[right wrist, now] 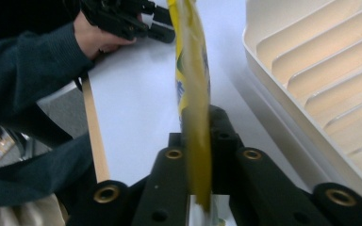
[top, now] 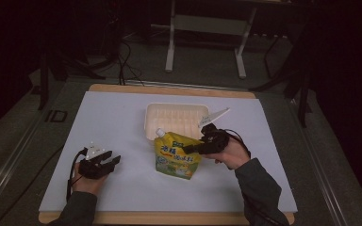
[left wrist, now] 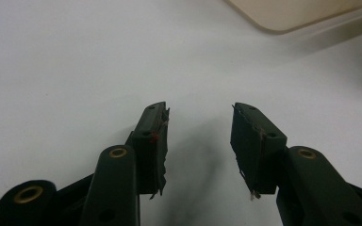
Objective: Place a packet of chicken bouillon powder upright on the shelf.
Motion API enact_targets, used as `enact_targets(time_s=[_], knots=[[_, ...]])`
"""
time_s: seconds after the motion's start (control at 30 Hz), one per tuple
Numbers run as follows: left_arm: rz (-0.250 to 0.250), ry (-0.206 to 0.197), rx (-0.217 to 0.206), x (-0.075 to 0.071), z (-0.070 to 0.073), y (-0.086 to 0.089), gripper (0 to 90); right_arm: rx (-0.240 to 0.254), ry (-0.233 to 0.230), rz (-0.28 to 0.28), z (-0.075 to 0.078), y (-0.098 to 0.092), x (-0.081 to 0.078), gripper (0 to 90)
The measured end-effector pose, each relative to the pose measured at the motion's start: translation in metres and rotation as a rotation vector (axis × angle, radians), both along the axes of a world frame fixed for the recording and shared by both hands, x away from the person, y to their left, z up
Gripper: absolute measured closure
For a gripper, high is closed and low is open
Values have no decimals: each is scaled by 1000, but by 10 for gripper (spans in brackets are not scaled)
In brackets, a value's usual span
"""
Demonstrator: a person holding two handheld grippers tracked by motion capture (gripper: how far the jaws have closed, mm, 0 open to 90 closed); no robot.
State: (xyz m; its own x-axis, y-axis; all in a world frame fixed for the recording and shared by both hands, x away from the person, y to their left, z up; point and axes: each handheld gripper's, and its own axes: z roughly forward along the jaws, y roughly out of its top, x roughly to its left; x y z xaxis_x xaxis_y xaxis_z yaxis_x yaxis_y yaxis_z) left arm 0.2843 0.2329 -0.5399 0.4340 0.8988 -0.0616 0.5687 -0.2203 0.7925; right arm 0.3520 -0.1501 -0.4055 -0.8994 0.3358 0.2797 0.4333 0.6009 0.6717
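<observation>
1. Right gripper (top: 194, 149): fingers (right wrist: 226, 136) clamped flat on the side edge of the yellow-green drink pouch (top: 176, 156), pinching it tight in the right gripper view.
2. Drink pouch: held upright (white spout uppermost) at mid-bench, its top just in front of the cream tray (top: 176, 120).
3. Left gripper (top: 114, 160): fingers (left wrist: 153, 136) spread wide, nothing between them, low over the white bench sheet (top: 113, 122), well apart from the pouch.
4. Cream tray: ribbed, behind the pouch.
</observation>
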Motion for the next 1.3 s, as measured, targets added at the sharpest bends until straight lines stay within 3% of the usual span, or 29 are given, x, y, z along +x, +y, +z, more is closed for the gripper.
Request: enact_targets(time_s=[0.1,0.3,0.77,1.07,1.3], knots=[[0,-3,8,0,0,0,554,-27,1,1,3,3,-2,900],[-2,-3,16,0,0,-1,553,-19,27,-6,5,5,-7,900],[-4,-2,27,0,0,-2,552,159,91,-157,3,-5,-12,900],[-3,-4,39,0,-1,-3,539,213,73,-257,16,-8,-8,900],[1,-3,37,0,-1,-3,537,286,71,-345,27,-15,-5,900]])
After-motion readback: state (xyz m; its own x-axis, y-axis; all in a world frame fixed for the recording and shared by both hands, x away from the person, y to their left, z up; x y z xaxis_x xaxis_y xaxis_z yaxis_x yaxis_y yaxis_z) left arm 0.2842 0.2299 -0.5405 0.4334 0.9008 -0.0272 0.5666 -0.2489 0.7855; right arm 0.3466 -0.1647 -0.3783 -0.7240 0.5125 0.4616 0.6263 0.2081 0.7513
